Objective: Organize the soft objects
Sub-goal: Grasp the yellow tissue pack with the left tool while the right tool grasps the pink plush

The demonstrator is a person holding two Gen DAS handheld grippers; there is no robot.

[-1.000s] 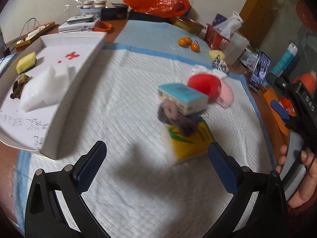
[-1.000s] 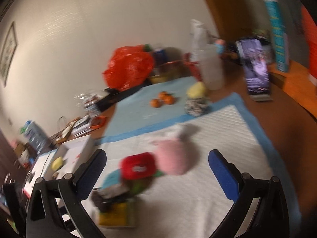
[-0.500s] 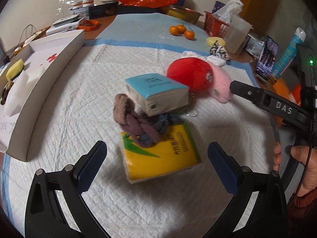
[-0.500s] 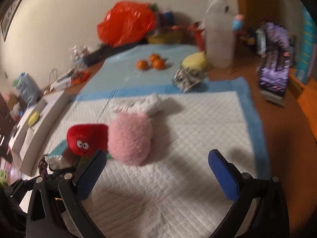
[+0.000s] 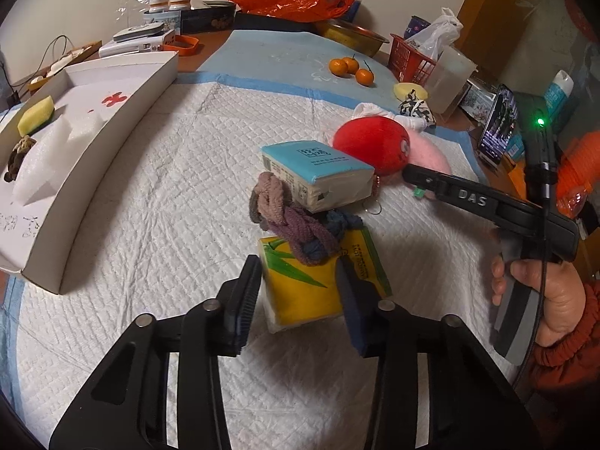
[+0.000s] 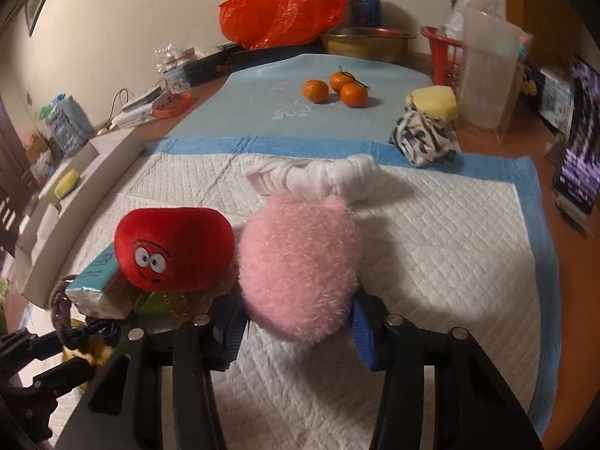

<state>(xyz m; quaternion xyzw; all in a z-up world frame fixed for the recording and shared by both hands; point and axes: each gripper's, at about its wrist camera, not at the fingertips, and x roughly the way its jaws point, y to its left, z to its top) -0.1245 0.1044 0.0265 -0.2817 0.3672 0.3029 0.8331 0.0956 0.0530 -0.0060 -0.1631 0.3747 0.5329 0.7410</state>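
My left gripper [image 5: 298,292] is shut on the yellow tissue pack [image 5: 311,292], which lies on the white quilted pad [image 5: 157,195]. A braided purple-blue rope [image 5: 296,228] rests on the pack's far end, with a blue tissue pack [image 5: 318,172] leaning above it. My right gripper [image 6: 296,332] is shut on the pink fluffy plush [image 6: 298,262], seen also in the left wrist view [image 5: 427,153]. A red plush with eyes [image 6: 172,249] sits just left of it. A knotted white cloth [image 6: 322,178] lies behind.
A white cardboard tray [image 5: 112,142] with a yellow sponge [image 5: 35,114] and white foam stands at the left. Three oranges [image 6: 335,88], a patterned cloth [image 6: 423,137], a yellow sponge [image 6: 433,103], a red basket, a clear jug and an orange bag sit at the back. A phone [image 6: 577,176] stands right.
Both grippers went from wide open to closed: the left moved in onto the yellow tissue pack, the right moved forward onto the pink plush.
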